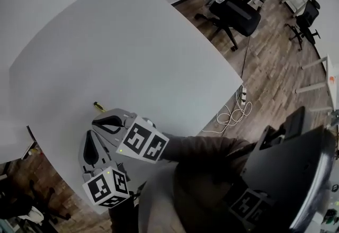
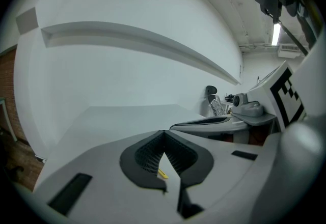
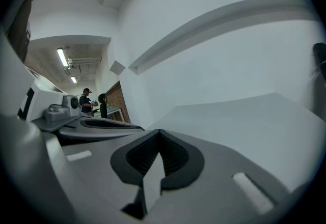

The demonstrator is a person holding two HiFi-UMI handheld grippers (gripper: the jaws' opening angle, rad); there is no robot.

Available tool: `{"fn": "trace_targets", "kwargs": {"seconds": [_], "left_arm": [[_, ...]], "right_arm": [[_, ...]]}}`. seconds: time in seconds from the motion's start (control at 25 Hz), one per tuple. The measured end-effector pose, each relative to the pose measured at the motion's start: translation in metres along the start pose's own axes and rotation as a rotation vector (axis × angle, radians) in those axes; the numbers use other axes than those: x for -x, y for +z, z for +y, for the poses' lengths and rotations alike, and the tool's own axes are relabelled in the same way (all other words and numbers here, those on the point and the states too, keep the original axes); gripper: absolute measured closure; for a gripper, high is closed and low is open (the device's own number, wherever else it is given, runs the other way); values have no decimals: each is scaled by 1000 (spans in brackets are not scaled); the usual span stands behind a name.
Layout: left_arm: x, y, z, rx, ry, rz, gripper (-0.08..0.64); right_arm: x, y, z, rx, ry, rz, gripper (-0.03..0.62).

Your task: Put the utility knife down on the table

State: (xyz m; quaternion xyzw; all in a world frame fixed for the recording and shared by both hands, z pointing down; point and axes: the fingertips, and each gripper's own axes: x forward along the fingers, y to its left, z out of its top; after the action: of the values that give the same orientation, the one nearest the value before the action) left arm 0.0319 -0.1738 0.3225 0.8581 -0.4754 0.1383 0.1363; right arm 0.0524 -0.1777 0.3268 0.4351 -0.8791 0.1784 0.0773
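Observation:
Only the yellow, black-tipped end of the utility knife shows, lying on the white table just ahead of my right gripper; the rest is hidden under that gripper. In the left gripper view a yellow sliver of the knife shows through the gap under the meeting pads. My left gripper sits beside the right one, nearer the table's front edge. Both point away from me over the table. The left gripper and the right gripper are shut, pads touching at the tips, with nothing gripped between them.
The table's near edge runs just under both grippers. On the wooden floor to the right are a black office chair, a second chair and white cables. A dark object sits at lower right. A person stands far off.

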Motion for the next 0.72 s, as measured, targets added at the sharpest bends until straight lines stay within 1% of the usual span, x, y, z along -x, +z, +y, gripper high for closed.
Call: {"fn": "trace_targets", "kwargs": {"seconds": [0.16,0.4,0.72], "left_arm": [[-3,-7,-1,3,-6,2,557],[9,0,-3,-2,-4,3,557],[14,-4,-8,-5,-9,8,557]], "right_arm": [[0,-4,-4,-3,-6,-4,592],[6,2,5,-5,-6,-6,592],[13,-1,9,-9,-6,-5,592]]}}
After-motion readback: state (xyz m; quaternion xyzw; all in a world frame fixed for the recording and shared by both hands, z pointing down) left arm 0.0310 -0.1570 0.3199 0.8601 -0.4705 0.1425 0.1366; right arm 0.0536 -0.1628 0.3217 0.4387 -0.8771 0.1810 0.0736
